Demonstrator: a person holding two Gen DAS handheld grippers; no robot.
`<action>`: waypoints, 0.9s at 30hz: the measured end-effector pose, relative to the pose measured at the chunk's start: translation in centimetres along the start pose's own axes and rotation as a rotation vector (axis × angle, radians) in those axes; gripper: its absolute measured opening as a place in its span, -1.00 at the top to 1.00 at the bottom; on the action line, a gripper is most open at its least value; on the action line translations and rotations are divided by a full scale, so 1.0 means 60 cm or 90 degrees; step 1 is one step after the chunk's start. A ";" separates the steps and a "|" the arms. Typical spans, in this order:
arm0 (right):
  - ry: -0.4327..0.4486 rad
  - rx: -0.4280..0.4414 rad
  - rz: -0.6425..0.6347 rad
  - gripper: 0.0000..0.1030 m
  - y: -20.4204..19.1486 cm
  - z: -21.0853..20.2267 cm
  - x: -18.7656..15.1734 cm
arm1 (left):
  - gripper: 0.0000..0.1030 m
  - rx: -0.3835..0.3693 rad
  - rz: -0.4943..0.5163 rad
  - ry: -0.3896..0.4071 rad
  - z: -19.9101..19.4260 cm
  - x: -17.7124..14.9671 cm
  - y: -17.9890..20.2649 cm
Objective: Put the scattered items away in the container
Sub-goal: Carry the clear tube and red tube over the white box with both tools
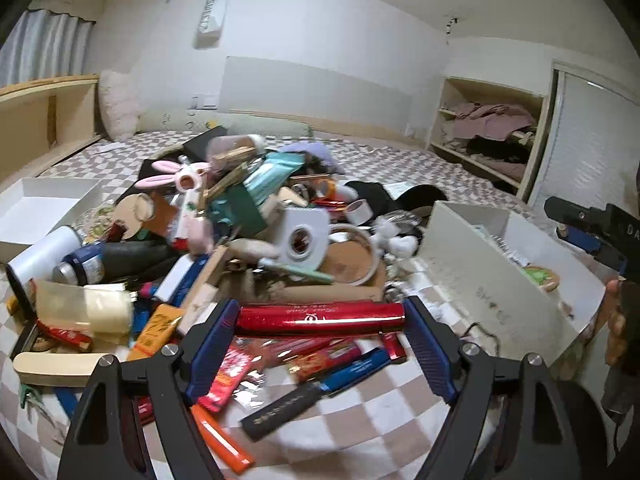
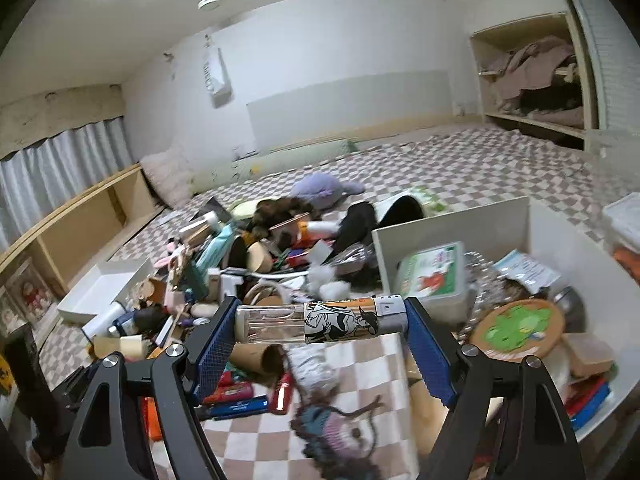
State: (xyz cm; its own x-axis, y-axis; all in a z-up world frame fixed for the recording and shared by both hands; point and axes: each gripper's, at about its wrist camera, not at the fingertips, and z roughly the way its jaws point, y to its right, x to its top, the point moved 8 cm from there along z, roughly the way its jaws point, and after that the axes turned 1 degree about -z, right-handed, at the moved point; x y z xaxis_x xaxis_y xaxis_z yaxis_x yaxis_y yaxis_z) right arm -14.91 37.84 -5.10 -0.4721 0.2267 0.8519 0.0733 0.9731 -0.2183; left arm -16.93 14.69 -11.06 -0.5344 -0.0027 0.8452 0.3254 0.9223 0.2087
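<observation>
Here, two long items are held crosswise, one in each gripper, and the coming move is judged to turn on where the white container lies from each of them. In the left wrist view, a red tube (image 1: pixel 320 317) is clamped end to end between the blue pads of the left gripper (image 1: pixel 320 320), its long axis running straight across the gap from finger to finger, above the heap of scattered items (image 1: pixel 240 232) on the checked bedcover (image 1: pixel 360 412). The container (image 1: pixel 480 264) is seen ahead and to the right of that tube, with its near wall between the two, so the tube is judged to need carrying rightward and over that wall. In the right wrist view, a clear bottle (image 2: pixel 320 320) with a printed label is gripped the same way in the right gripper (image 2: pixel 320 322), lengthwise across the fingers, pads pressed on its two ends. The container (image 2: pixel 452 216) is seen here just ahead and to the right, its near corner close behind the bottle, and it is already partly filled. The right hand is therefore judged the nearer of the two. The right gripper (image 1: pixel 588 228) is also visible in the left view, beside the container's far side.
</observation>
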 end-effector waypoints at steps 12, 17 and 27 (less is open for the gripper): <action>-0.002 -0.035 0.050 -0.57 0.112 -0.042 0.018 | -0.62 -0.062 0.054 0.023 -0.004 0.054 0.123; -0.016 -0.054 0.072 -0.57 0.162 -0.046 0.008 | -0.62 -0.092 0.073 0.023 0.000 0.069 0.176; -0.048 -0.068 0.091 -0.57 0.226 -0.044 -0.018 | -0.62 -0.141 0.110 0.018 0.007 0.083 0.271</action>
State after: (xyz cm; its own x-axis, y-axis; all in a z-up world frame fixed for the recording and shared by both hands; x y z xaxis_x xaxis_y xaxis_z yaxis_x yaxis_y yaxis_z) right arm -11.07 50.88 -7.72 -0.5137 0.3635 0.7772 0.2359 0.9307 -0.2794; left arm -14.65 29.86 -3.66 -0.4350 0.1337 0.8905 0.5738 0.8032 0.1597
